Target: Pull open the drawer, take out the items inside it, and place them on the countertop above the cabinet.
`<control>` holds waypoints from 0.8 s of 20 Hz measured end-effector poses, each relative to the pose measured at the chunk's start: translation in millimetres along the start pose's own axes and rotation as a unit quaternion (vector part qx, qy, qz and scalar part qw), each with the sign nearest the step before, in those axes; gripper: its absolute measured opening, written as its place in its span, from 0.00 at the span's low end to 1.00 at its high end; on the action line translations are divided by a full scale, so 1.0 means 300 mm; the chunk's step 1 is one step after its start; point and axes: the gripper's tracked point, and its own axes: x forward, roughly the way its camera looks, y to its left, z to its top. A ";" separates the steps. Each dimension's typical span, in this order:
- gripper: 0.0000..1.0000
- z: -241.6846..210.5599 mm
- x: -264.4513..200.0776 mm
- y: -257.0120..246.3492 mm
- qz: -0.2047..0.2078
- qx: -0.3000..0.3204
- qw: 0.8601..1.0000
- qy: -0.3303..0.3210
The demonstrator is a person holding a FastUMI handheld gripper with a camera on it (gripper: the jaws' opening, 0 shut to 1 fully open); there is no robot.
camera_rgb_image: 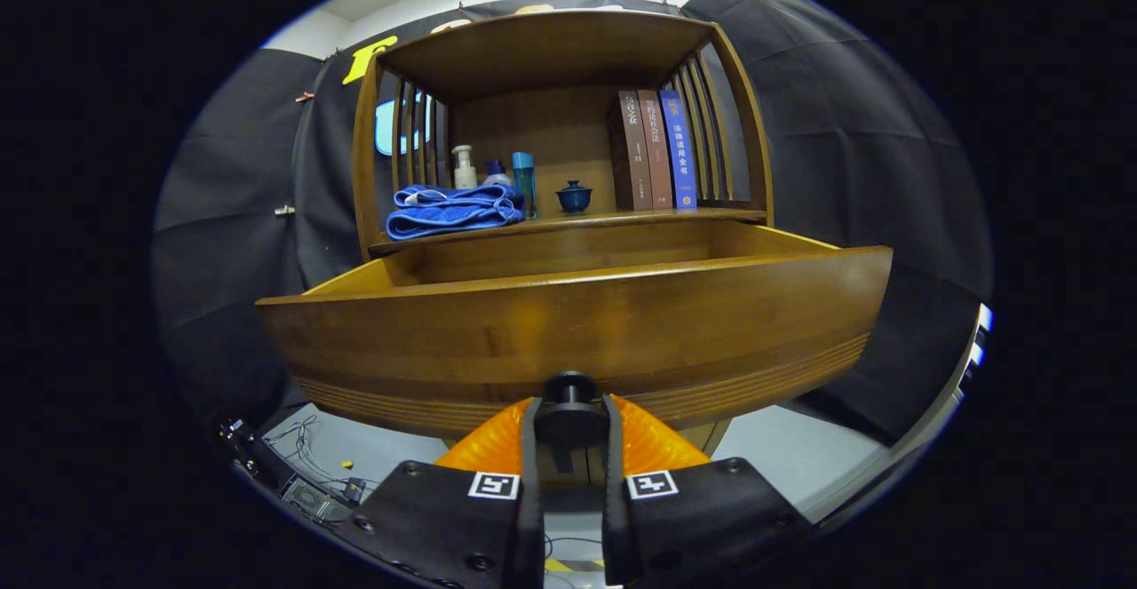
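Note:
The wooden drawer [577,322] stands pulled far out of the cabinet, its broad front panel right ahead of me. A round dark knob [570,411] sticks out of the panel's lower middle. My gripper [570,425] is shut on that knob, one finger pressing on each side of it. The drawer's inside is hidden behind its front panel. Above it runs the countertop [622,216], which carries a folded blue towel [453,210], a white pump bottle [464,168], a teal bottle [524,182] and a small blue lidded cup [575,196].
Three books [653,149] stand upright at the countertop's right, against the slatted side of the shelf frame [542,43]. Black cloth walls surround the cabinet. On the grey floor to the lower left lie cables and a small box [311,491].

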 end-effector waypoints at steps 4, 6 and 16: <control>0.56 0.019 -0.013 0.018 0.014 -0.003 1.000 -0.004; 0.84 0.029 -0.009 0.018 0.016 -0.007 1.000 0.005; 0.99 0.380 -0.080 -0.036 0.022 0.010 0.999 0.036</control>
